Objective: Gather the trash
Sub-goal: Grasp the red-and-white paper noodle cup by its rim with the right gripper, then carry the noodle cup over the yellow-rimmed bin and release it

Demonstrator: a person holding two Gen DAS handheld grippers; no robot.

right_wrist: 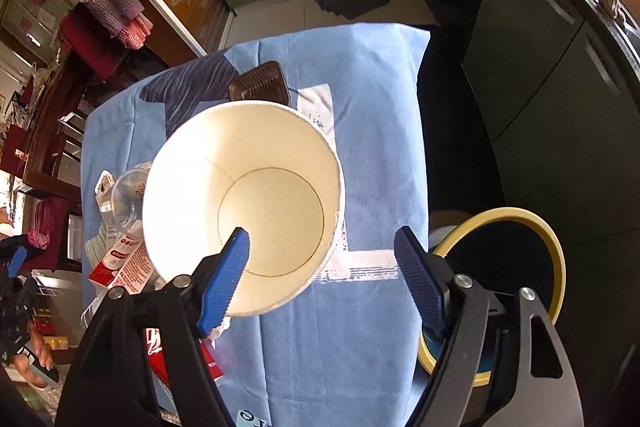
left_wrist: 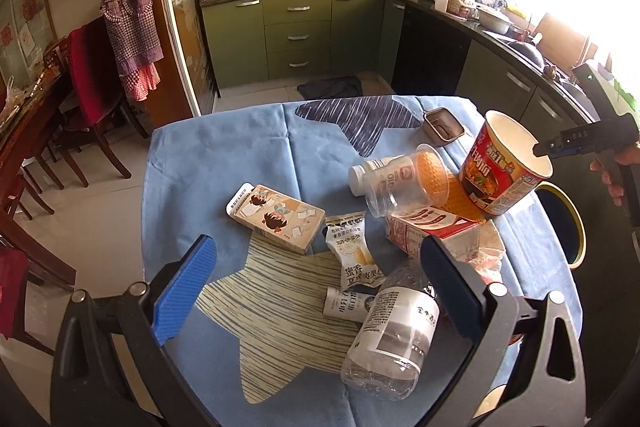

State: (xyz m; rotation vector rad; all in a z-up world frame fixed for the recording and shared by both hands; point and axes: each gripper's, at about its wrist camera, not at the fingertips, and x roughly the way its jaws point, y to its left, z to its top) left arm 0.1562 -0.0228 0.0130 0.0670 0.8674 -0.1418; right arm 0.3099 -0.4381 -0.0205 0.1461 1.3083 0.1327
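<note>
1. Left wrist view: the left hand-held gripper point(left_wrist: 316, 287) hangs over a worktop point(left_wrist: 224, 155) draped in a blue star-print cloth, its blue pads spread wide with nothing gripped between them.
2. Below it lie a crushed clear plastic bottle point(left_wrist: 390, 339), a snack wrapper point(left_wrist: 352, 251), a small white labelled container point(left_wrist: 346, 303) and an illustrated box point(left_wrist: 276, 217).
3. Further back, a red-and-white carton point(left_wrist: 432, 227) has a clear jar point(left_wrist: 394, 183) leaning on it, with a brown tray point(left_wrist: 442, 125) near the far edge.
4. An instant noodle cup point(right_wrist: 240, 203) is tilted at the worktop's right side, its white inside empty.
5. Right wrist view: the right hand-held gripper point(right_wrist: 324, 267) has one pad inside the cup's rim and the other outside, clear of the wall, so the jaws look open around the rim rather than clamped, though the near rim is partly hidden.
6. A yellow-rimmed trash bin point(right_wrist: 556, 247) stands on the floor just beside the worktop, under the right pad.
</note>
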